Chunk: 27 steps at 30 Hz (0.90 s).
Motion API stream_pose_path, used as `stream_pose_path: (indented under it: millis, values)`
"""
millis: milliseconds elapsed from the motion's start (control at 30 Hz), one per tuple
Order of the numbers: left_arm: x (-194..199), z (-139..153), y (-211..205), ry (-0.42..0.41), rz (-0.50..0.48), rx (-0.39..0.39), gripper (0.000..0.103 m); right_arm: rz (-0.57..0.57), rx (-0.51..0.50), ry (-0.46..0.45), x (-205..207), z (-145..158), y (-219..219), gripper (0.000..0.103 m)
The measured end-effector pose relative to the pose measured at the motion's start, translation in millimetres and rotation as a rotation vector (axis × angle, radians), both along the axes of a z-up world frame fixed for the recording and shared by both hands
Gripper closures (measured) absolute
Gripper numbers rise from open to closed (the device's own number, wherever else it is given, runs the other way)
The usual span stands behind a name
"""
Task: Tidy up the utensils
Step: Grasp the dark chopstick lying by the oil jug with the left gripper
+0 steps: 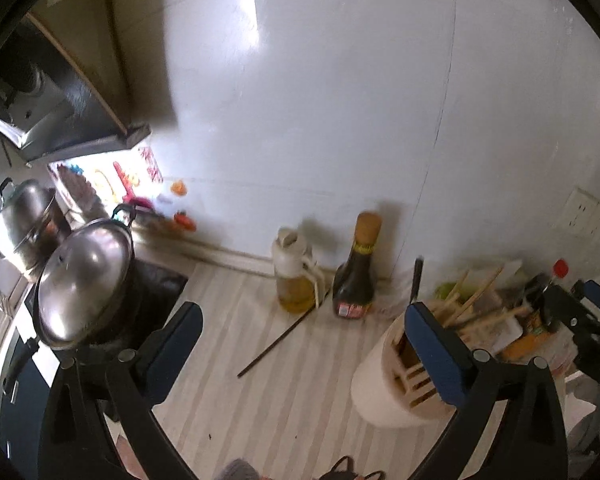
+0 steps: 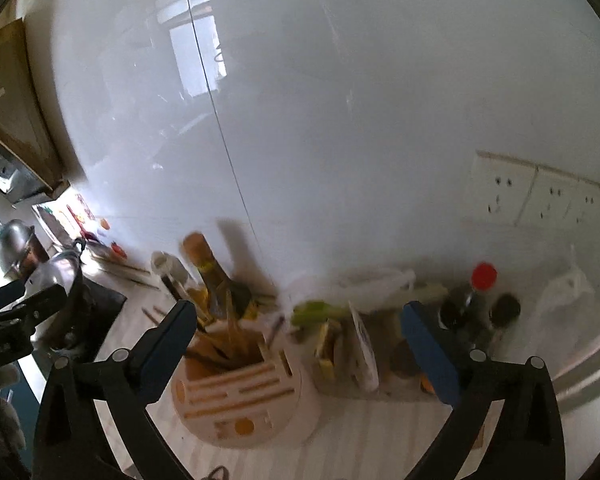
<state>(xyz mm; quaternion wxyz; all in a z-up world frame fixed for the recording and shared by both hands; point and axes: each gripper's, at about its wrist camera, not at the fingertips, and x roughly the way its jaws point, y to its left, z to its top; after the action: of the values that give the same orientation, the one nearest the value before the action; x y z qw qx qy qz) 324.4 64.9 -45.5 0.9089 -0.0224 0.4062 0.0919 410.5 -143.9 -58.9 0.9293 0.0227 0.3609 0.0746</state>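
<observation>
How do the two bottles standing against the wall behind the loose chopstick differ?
The oil bottle is clear, squat, pale-capped with a side handle and holds yellow liquid; the sauce bottle is dark, taller and slim-necked under a tan cap. The sauce bottle carries a red label near its base; none shows on the oil bottle. The oil bottle stands nearer the stove. Both stand upright, capped, on the striped counter by the chopstick.

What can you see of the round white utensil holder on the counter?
The utensil holder is a round, cream-white block, plastic by its look, standing upright on the striped counter. Its top has long parallel slots, a few small openings and one deeper compartment holding a bundle of wooden chopsticks that lean outward. It stands in front of a dark sauce bottle. Neither gripper's jaws touch it.
</observation>
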Motion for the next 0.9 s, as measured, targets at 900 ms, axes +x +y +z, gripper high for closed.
stream_pose_path:
  millis: [900]
  values:
    - [32.3, -221.5, 66.2, 0.296, -0.142, 0.224, 0.009, -0.592, 0.232, 0.368, -90.4, -249.9, -35.1, 0.0]
